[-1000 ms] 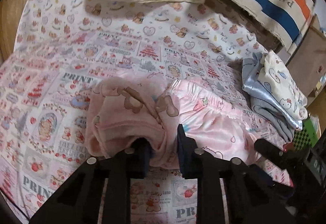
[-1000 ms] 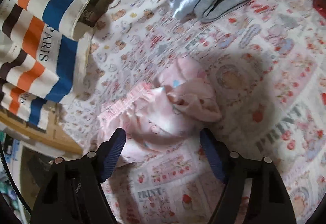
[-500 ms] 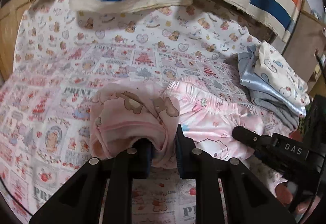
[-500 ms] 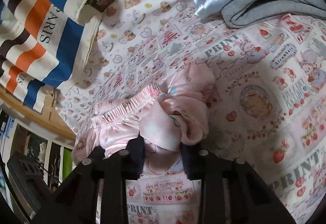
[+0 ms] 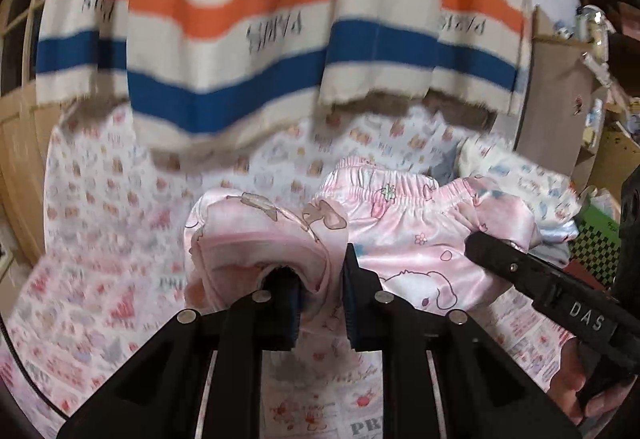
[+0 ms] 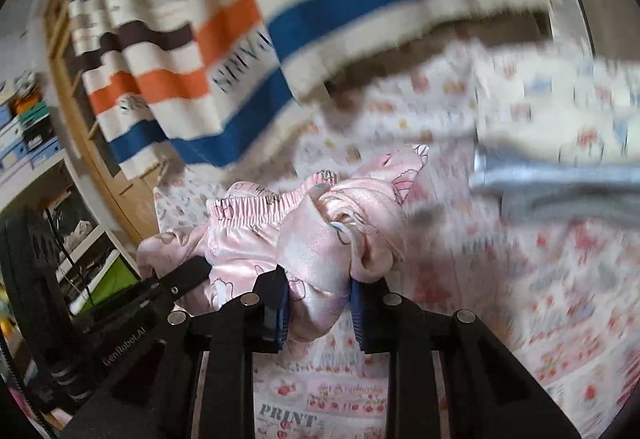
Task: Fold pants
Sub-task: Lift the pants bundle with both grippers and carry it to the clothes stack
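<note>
The pink satin pants (image 5: 408,235) with cartoon prints and a ruffled elastic waistband are bunched up and lifted off the printed bedsheet (image 5: 100,239). My left gripper (image 5: 320,279) is shut on a bunched pink fold at the pants' left side. My right gripper (image 6: 318,287) is shut on another fold of the pants (image 6: 312,239); it also shows in the left wrist view (image 5: 532,279) at the pants' right side. The waistband faces away from both cameras.
A striped cream, orange, blue and brown cloth (image 5: 260,39) hangs behind the bed. A stack of folded clothes (image 6: 560,159) lies on the sheet to the right. Wooden furniture (image 6: 116,175) and shelves with boxes (image 6: 28,135) stand to the left.
The right gripper came down and shut on the pants. Both grippers have lifted the pants off the sheet and tilted upward, so the striped cloth now fills the upper view.
</note>
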The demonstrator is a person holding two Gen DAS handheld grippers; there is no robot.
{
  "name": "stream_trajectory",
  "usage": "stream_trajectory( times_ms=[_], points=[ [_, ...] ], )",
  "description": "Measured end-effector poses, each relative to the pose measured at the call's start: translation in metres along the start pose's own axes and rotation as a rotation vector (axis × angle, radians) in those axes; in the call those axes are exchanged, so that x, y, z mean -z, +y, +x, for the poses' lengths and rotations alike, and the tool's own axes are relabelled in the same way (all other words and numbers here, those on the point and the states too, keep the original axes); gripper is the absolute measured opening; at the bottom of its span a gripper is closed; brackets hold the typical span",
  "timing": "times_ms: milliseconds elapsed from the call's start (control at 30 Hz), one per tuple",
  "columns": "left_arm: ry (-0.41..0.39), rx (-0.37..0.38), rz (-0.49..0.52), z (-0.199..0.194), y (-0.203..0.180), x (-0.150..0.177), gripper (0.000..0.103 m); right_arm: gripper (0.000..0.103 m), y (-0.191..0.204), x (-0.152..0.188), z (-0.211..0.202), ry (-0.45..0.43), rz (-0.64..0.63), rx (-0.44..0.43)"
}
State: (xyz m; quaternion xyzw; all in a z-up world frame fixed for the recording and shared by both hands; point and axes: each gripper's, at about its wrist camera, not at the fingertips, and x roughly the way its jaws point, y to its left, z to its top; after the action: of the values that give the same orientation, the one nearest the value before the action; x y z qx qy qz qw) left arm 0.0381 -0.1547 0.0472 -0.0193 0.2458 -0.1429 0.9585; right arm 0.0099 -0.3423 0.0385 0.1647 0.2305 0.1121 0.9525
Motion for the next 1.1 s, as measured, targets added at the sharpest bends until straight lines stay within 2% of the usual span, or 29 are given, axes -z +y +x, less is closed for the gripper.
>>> stream_trajectory(
  times_ms=[200, 333, 500, 600, 667, 767, 833, 967, 1067, 1100],
  points=[
    [-0.105, 0.055, 0.097, -0.018, -0.028, -0.027, 0.016, 0.026, 0.003, -0.028, -0.04, -0.138, -0.075, 0.04],
    [-0.16, 0.139, 0.137, -0.012, -0.057, -0.052, 0.016, 0.026, -0.012, -0.054, -0.06, -0.208, -0.109, 0.127],
    [-0.183, 0.294, 0.152, 0.026, -0.097, -0.082, 0.016, 0.026, -0.053, -0.092, -0.083, -0.291, -0.106, 0.232],
    [-0.165, 0.379, 0.143, 0.049, -0.125, -0.098, 0.017, 0.026, -0.093, -0.111, -0.09, -0.27, -0.033, 0.243],
    [-0.176, 0.419, 0.153, 0.063, -0.144, -0.106, 0.017, 0.026, -0.12, -0.121, -0.098, -0.288, 0.036, 0.235],
    [-0.21, 0.427, 0.211, 0.078, -0.178, -0.112, 0.017, 0.026, -0.15, -0.133, -0.105, -0.319, 0.061, 0.291],
    [-0.203, 0.4, 0.238, 0.092, -0.201, -0.113, 0.017, 0.026, -0.166, -0.137, -0.102, -0.333, 0.078, 0.33],
    [-0.162, 0.394, 0.247, 0.123, -0.225, -0.11, 0.017, 0.026, -0.198, -0.136, -0.083, -0.337, 0.126, 0.418],
    [-0.102, 0.387, 0.24, 0.151, -0.227, -0.101, 0.017, 0.027, -0.217, -0.128, -0.068, -0.312, 0.167, 0.437],
    [-0.076, 0.381, 0.236, 0.159, -0.226, -0.097, 0.017, 0.027, -0.227, -0.124, -0.058, -0.278, 0.196, 0.436]
  ],
)
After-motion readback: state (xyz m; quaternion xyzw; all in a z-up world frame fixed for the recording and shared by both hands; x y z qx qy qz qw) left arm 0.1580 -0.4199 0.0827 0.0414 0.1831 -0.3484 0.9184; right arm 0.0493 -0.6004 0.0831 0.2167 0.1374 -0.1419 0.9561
